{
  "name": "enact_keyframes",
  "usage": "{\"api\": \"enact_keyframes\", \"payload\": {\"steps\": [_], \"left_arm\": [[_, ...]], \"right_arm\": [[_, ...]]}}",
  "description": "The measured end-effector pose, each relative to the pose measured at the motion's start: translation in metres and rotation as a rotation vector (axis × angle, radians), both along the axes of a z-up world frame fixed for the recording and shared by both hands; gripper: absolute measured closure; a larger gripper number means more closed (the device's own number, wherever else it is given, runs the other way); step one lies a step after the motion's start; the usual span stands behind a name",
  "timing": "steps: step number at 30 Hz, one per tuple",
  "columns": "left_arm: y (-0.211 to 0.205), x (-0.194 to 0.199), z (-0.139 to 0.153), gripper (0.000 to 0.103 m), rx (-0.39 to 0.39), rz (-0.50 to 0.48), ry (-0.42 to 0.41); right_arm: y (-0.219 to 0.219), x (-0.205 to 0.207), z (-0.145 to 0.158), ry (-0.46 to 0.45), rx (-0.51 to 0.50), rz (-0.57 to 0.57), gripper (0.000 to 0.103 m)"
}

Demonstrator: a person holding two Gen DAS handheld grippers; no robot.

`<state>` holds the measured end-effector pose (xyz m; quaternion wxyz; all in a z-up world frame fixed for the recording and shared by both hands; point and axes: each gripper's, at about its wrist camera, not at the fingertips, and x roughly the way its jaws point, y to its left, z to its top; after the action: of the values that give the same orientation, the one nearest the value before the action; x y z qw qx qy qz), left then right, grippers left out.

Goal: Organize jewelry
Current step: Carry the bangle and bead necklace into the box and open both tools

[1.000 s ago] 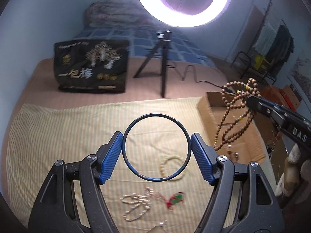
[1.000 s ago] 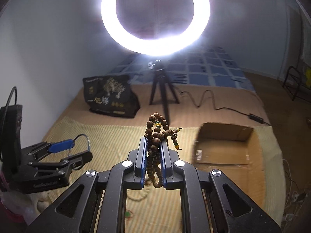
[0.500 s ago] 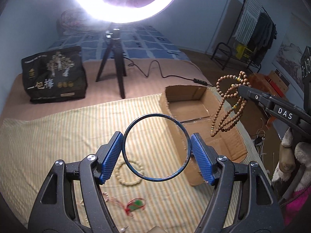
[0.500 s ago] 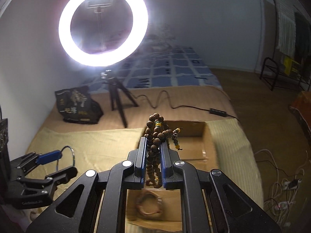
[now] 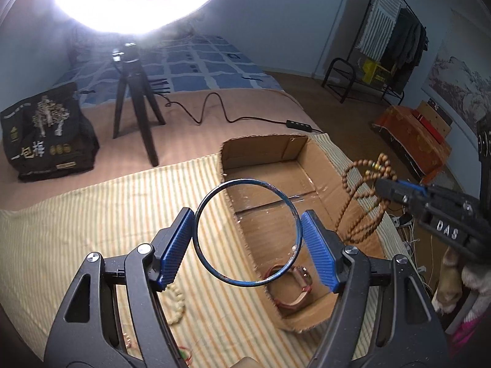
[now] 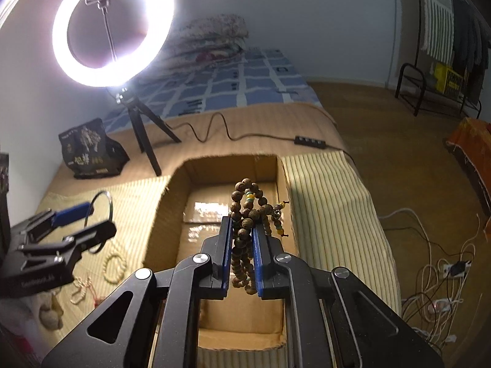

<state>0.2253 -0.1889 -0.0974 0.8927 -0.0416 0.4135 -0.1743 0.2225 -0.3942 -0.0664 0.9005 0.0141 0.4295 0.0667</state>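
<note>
Out on the left of the box (image 5: 310, 165), loose pieces lie on the striped cloth (image 5: 92, 214): a pale bead bracelet (image 6: 114, 267) and a tangle of white beads (image 6: 80, 286), not yet sorted. Now the left gripper (image 5: 248, 235), its jaws set wide and clamped on the rim of a dark bangle (image 5: 247, 232), pad against each side, so the hoop stands up facing the camera. It hangs at the box's left wall, part over the cloth, part over the opening; my read is it needs a touch more rightward travel before letting go. Inside the box, at the near end, a brown watch (image 5: 291, 286) already sits. Over to the right gripper (image 6: 242, 245): jaws close together, pinching a bunched wooden bead string (image 6: 245, 224) that spills above and below the pads. It hovers right over the box's middle, well clear of the floor, a sensible spot for a drop. The dangling loops could snag on the pads.
</note>
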Motion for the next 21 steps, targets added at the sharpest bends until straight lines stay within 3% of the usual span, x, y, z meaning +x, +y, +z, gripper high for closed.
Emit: {"api": "enact_keyframes", "payload": {"steps": [21], "left_arm": [[-0.041,0.021,-0.027,0.03,-0.019,-0.053,0.068]], "right_arm": [[-0.007,0.001,-0.033,0.11,0.008,0.02,0.092]]}}
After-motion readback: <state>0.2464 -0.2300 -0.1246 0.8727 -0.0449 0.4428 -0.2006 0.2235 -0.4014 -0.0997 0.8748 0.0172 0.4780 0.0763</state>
